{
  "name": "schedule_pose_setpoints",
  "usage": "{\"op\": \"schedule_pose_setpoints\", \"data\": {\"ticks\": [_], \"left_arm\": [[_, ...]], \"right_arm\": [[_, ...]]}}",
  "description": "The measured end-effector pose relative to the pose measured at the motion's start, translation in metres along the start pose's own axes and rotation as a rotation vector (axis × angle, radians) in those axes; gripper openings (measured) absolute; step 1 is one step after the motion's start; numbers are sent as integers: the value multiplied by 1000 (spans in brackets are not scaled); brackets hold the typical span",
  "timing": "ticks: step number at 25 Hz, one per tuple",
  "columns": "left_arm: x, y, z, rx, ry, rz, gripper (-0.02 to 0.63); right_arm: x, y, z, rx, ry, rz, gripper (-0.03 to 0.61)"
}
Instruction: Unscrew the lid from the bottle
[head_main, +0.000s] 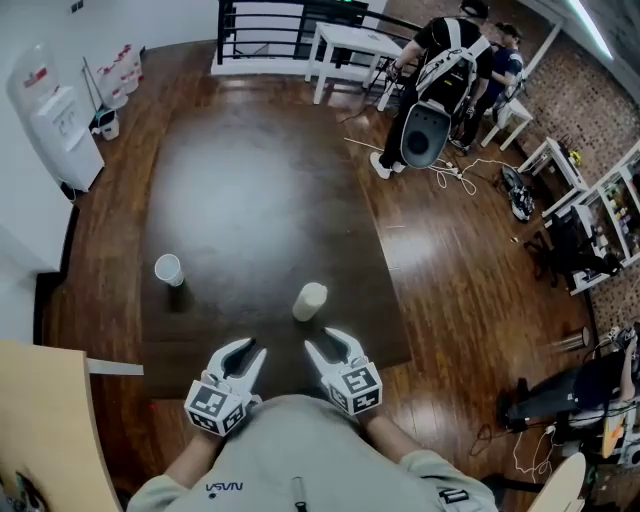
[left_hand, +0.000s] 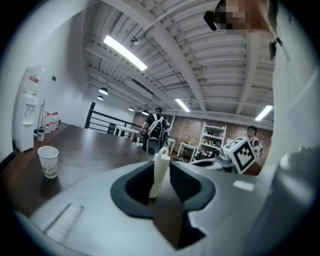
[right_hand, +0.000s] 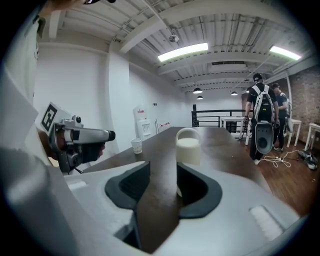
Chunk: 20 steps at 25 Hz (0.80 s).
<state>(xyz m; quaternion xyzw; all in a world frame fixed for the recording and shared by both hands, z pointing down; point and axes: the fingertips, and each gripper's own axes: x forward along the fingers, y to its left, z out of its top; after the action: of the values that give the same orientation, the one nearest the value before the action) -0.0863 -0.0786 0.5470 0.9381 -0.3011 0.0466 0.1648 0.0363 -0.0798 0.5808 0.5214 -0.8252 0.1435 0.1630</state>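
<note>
A cream bottle (head_main: 309, 301) with a loop-handled lid stands upright on the dark table (head_main: 260, 190), near its front edge. My left gripper (head_main: 248, 352) and right gripper (head_main: 325, 343) hover side by side just short of the bottle, both open with nothing between the jaws. In the left gripper view the bottle (left_hand: 161, 170) shows beyond the gap of my left gripper (left_hand: 162, 192), apart from it. The right gripper view has the bottle (right_hand: 188, 147) just past my right gripper (right_hand: 162, 187), a little to the right of the gap.
A paper cup (head_main: 168, 269) stands on the table to the bottle's left. A water dispenser (head_main: 60, 120) is against the left wall. Two people (head_main: 450, 70) stand by white tables at the back right. A pale board (head_main: 40, 420) lies at the near left.
</note>
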Motion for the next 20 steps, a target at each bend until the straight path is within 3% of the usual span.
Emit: {"op": "schedule_pose_setpoints", "data": {"ticks": [3,8,12,20], "left_arm": [[5,13,-10,-12,24,49,100],[10,23,-18,-8,43,126,99],[14,36,-29,-25,86,170,100],[8,46,-32,-13,159,209,98]], "right_arm": [[18,-8,-26,-7,46,23,243],[52,-8,-53,-39,89,110,338],[79,-11,-59,-90,73,140,376],[104,-18,-40,-115,10,155,388]]}}
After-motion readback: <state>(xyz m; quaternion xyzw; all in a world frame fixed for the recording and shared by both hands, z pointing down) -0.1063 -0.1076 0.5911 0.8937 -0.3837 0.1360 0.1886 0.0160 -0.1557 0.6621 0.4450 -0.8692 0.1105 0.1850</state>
